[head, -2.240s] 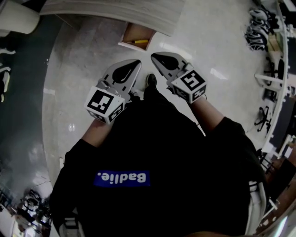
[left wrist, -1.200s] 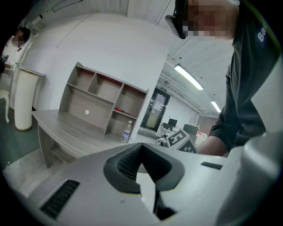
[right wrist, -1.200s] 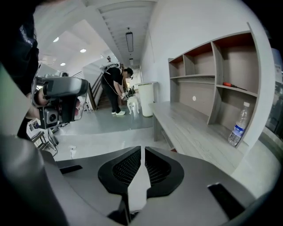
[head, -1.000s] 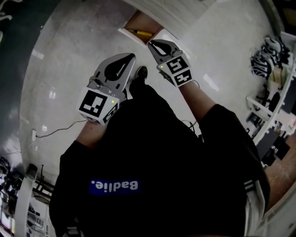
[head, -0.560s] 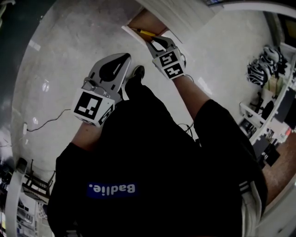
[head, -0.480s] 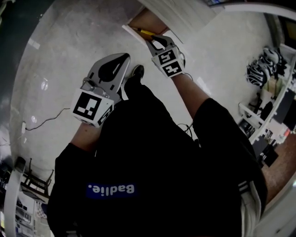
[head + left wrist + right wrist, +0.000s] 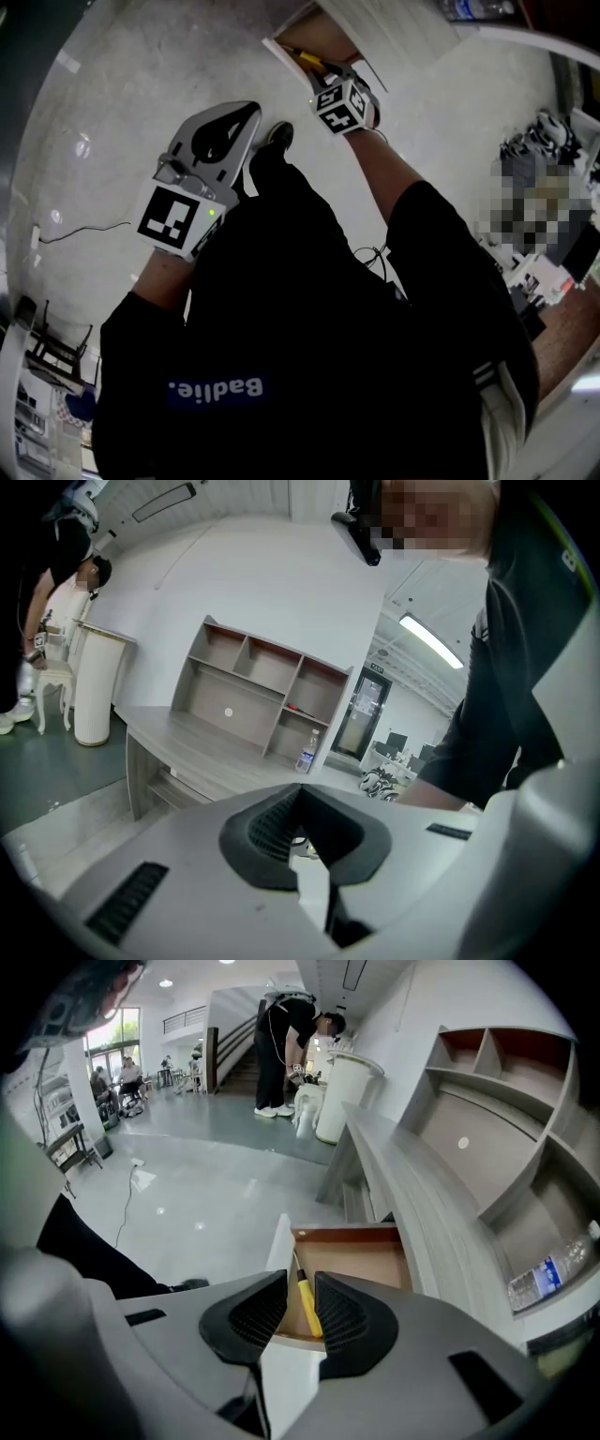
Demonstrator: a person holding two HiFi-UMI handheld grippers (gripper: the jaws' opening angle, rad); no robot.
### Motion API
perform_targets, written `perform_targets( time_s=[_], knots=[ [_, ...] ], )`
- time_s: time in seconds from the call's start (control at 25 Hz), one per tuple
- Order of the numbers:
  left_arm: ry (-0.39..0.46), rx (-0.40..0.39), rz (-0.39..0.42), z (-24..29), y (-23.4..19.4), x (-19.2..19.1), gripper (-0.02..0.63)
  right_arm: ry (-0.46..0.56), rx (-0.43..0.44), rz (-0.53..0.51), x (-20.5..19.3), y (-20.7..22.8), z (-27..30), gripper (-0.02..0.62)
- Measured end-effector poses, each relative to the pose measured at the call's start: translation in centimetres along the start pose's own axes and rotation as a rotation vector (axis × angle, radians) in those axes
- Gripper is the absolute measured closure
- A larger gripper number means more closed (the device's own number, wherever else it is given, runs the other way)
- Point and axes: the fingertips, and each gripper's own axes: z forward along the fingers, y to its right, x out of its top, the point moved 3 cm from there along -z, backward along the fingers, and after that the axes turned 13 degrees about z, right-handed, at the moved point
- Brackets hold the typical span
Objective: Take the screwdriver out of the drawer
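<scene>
Pale glossy floor (image 7: 187, 1204) surrounds the open drawer (image 7: 361, 1258), where the yellow-handled screwdriver (image 7: 307, 1309) lies just inside the front panel. We hold the right gripper (image 7: 300, 1286) above it, jaws opening and untouched, its long axis running along their gap. The left gripper (image 7: 298, 794), pinched together and empty, hangs farther off.

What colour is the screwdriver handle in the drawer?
Yellow: the screwdriver handle shows best in the right gripper view.

Yellow-handled screwdriver (image 7: 306, 1305), thin metal shaft, lies flat in open drawer (image 7: 361, 1262), parallel to and just beside its white front, brown wooden interior.
</scene>
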Motion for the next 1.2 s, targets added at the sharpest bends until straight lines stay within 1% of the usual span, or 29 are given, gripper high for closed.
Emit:
perform_targets(
  time_s=[0.2, 0.48, 0.88, 1.08, 1.2],
  knots=[
    [-0.026, 0.029, -0.012, -0.4, -1.0, -0.9, 0.604, -0.064, -0.005, -0.04, -1.3, 0.3, 3.4, 0.477],
    [-0.044, 0.062, -0.024, -0.8, -1.7, -1.7, 0.604, -0.153, -0.006, -0.132, -3.3, 0.6, 7.1, 0.476],
    [-0.085, 0.098, -0.059, -1.8, -2.3, -3.9, 0.604, -0.244, -0.009, -0.201, -4.7, 1.3, 10.4, 0.462],
    [-0.088, 0.098, -0.079, -2.2, -2.3, -4.4, 0.604, -0.267, -0.013, -0.238, -5.0, 1.3, 11.3, 0.462],
    [-0.095, 0.097, -0.094, -2.3, -2.2, -4.8, 0.604, -0.289, -0.034, -0.266, -5.2, 1.5, 11.8, 0.464]
  ],
)
